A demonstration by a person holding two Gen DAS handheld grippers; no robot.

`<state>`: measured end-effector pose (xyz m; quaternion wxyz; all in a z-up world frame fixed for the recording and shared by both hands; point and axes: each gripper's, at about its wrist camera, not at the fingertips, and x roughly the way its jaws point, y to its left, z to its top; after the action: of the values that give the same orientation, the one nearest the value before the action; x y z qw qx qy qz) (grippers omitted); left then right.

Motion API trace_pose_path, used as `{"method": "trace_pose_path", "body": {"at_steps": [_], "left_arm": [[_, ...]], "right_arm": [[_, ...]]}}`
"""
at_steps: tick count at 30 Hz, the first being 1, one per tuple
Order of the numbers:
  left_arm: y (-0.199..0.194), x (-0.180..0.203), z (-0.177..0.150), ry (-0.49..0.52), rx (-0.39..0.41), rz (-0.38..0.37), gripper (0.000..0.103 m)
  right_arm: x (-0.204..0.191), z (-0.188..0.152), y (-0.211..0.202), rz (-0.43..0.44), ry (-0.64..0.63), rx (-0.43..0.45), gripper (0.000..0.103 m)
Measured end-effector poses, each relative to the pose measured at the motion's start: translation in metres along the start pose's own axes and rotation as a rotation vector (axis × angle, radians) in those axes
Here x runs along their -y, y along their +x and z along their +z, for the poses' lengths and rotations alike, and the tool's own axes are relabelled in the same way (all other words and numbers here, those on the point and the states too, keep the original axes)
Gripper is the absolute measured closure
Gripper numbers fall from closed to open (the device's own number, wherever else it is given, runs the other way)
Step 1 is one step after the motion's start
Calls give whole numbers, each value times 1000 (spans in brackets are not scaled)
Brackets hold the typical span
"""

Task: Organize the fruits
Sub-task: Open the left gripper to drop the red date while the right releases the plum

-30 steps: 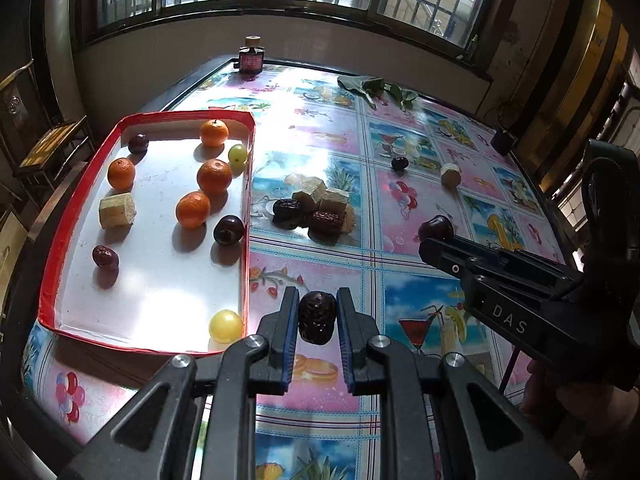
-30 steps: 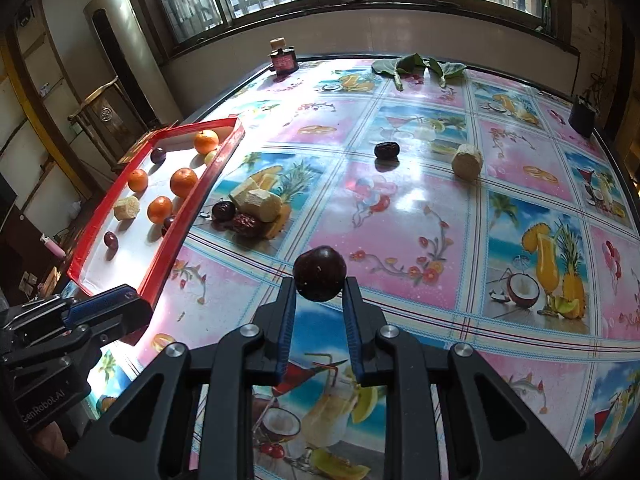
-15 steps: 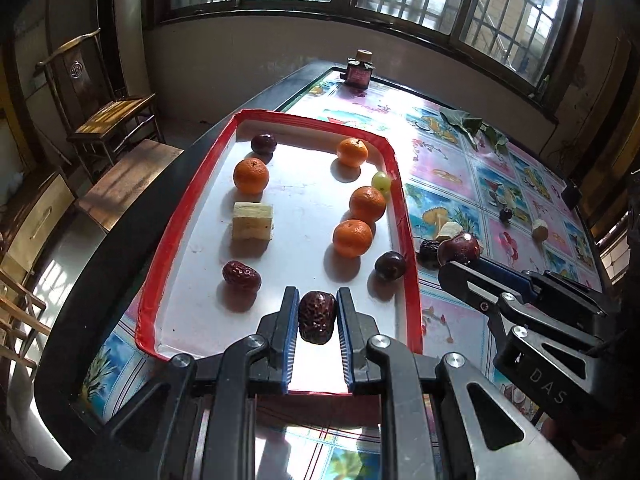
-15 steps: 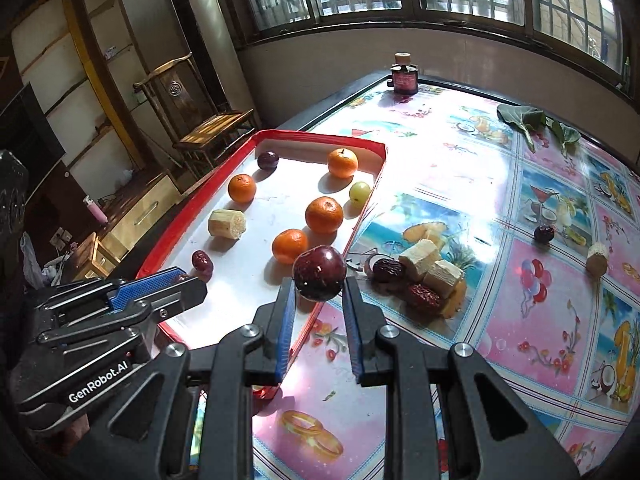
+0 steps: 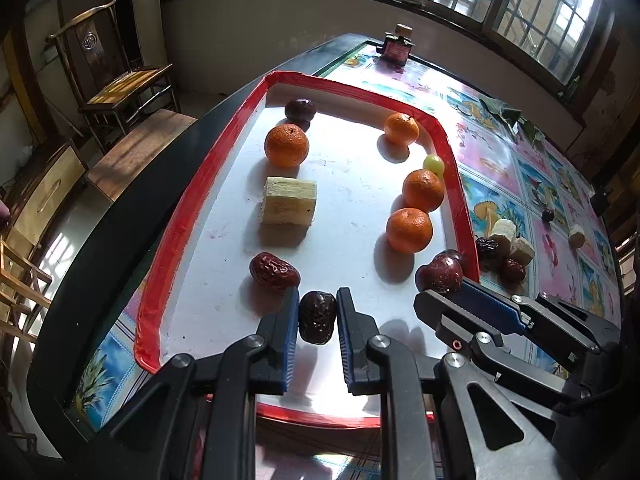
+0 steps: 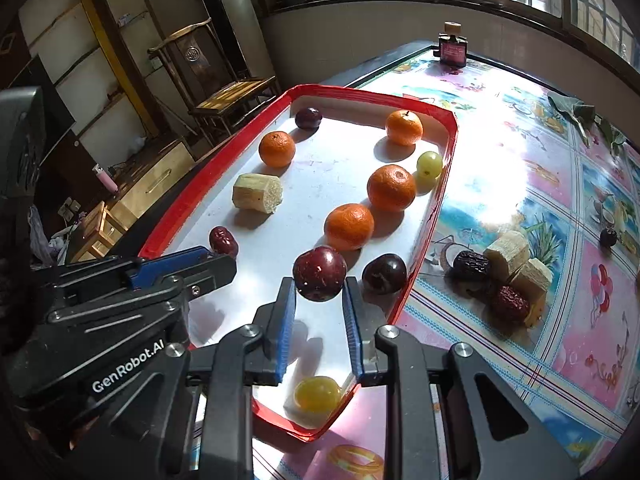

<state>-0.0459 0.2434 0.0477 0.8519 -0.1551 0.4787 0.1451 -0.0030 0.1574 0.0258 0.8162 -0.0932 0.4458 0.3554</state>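
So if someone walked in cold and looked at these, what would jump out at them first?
Probably the red-rimmed tray with four bright oranges, the nearest orange sitting mid-tray. Next, the two grippers over its near end: the left gripper clamps a wrinkled dark date, and the right gripper clamps a round dark red plum.

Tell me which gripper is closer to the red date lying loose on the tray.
Left. The left gripper, clamping a dark date, hangs right beside the red date. The right gripper, clamping a plum, is farther across the tray.
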Motion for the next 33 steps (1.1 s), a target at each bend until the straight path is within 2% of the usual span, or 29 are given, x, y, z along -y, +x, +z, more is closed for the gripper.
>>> {"method": "trace_pose_path", "body": {"at_steps": [17, 20, 22, 30, 33], "left_arm": [[22, -6, 9, 4, -29, 79, 85], [23, -8, 11, -9, -42, 113, 72], [23, -14, 12, -35, -53, 151, 50], [23, -19, 10, -64, -53, 203, 30], [20, -19, 10, -72, -41, 211, 27]], "right_arm": [[2, 9, 29, -32, -25, -68, 76], [1, 11, 30, -43, -24, -71, 76], [3, 12, 30, -40, -17, -79, 76], [-1, 10, 24, -59, -45, -104, 76], [-3, 8, 18, -59, -50, -102, 75]]}}
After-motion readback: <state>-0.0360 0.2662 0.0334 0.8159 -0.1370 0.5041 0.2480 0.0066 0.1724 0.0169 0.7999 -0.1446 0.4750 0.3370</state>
